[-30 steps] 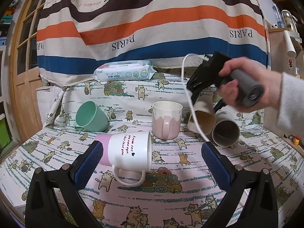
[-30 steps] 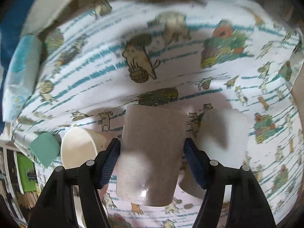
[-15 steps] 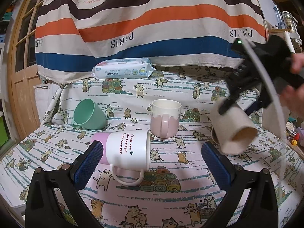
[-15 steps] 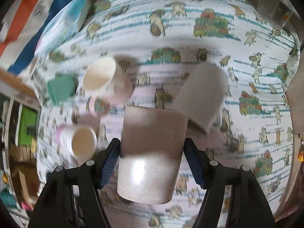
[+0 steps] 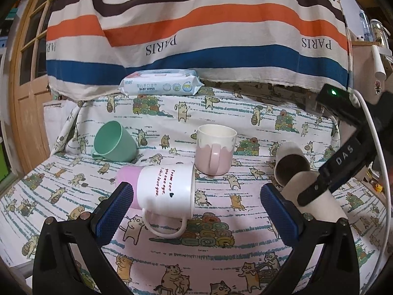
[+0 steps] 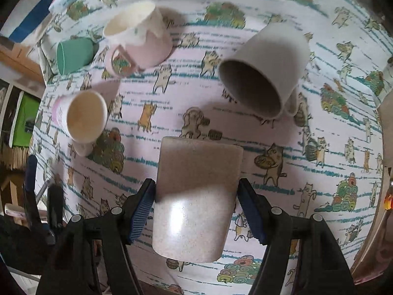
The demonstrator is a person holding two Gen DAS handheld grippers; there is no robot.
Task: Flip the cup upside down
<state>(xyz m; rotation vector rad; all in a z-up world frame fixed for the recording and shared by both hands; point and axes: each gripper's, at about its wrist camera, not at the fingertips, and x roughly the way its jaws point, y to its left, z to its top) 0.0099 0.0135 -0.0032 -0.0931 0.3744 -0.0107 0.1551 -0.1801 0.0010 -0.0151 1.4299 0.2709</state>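
Note:
My right gripper (image 6: 196,191) is shut on a speckled beige cup (image 6: 194,196) and holds it over the cat-print cloth with its closed base pointing away from the camera. In the left wrist view that cup (image 5: 316,196) shows at the right edge, tilted, in the right gripper (image 5: 326,184). My left gripper (image 5: 196,209) is open and empty, low over the cloth in front of a white-and-pink mug (image 5: 159,189) that lies on its side.
A second beige cup (image 6: 265,66) lies on its side near the held one. A pink-and-cream mug (image 5: 215,152) stands upright mid-table. A green cup (image 5: 114,141) lies tipped at the left. A baby-wipes pack (image 5: 159,86) lies at the back under a striped cloth (image 5: 196,24).
My right gripper lifted the beige cup off the cloth beside the other beige cup, carried it right and toward the front, and turned it. My left gripper stayed open and hardly moved.

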